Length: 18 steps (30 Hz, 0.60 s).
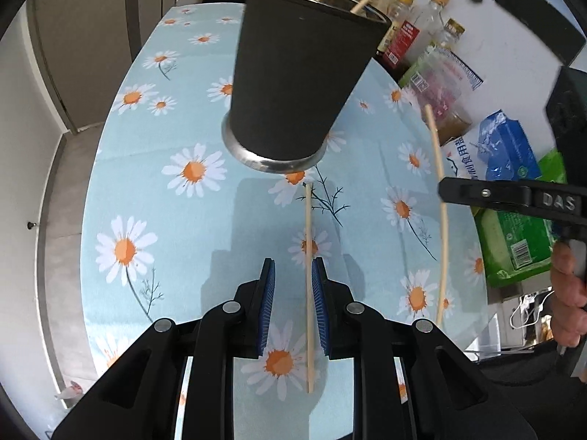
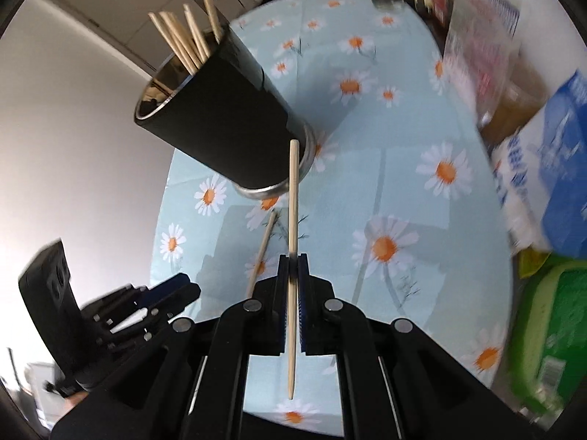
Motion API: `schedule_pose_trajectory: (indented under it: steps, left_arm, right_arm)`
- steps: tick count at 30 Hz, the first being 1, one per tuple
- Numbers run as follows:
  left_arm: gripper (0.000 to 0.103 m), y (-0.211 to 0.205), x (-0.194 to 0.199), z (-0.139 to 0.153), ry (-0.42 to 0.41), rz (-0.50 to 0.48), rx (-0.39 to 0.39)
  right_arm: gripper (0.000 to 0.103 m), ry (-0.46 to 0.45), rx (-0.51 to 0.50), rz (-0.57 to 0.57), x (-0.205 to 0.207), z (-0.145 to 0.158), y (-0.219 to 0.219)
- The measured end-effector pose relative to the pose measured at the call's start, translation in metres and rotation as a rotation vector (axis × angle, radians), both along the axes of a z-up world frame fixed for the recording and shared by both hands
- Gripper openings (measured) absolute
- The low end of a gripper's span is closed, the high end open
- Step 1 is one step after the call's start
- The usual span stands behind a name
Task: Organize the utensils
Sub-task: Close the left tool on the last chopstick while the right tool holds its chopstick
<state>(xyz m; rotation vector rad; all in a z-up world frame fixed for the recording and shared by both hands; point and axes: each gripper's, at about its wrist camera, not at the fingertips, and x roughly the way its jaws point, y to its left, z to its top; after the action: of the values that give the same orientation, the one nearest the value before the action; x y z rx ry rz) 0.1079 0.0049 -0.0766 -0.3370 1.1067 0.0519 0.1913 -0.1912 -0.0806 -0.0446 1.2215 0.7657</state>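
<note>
A black cup with a steel base (image 1: 293,84) stands on the daisy tablecloth (image 1: 176,212) and holds several wooden chopsticks; it also shows in the right wrist view (image 2: 227,124). One chopstick (image 1: 309,286) lies on the cloth between the open fingers of my left gripper (image 1: 292,282), close to the right pad; it shows in the right wrist view too (image 2: 262,253). My right gripper (image 2: 293,267) is shut on another chopstick (image 2: 292,201), held above the cloth, pointing toward the cup. That held chopstick (image 1: 438,168) and the right gripper (image 1: 445,192) show at the right of the left wrist view.
Bottles and jars (image 1: 414,25) stand at the table's far right. Blue (image 1: 506,146) and green (image 1: 513,242) packages lie along the right edge, also in the right wrist view (image 2: 565,168). The left gripper (image 2: 176,288) shows low left there.
</note>
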Motion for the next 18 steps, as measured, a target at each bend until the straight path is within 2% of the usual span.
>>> schedule_pose_trajectory:
  steps: [6,10,18]
  left_arm:
    - [0.020,-0.012,0.017,-0.015,0.054,-0.025,0.039]
    - [0.020,-0.017,0.025,-0.031,0.097,-0.029,0.035]
    - [0.020,-0.019,0.040,-0.045,0.153,-0.028,0.037]
  right_arm:
    - [0.006,-0.047,0.020,0.053,-0.007,-0.007,-0.012]
    - [0.006,-0.029,0.021,0.076,-0.006,-0.014,-0.016]
    - [0.006,-0.073,0.059,0.101,-0.010,-0.004,-0.029]
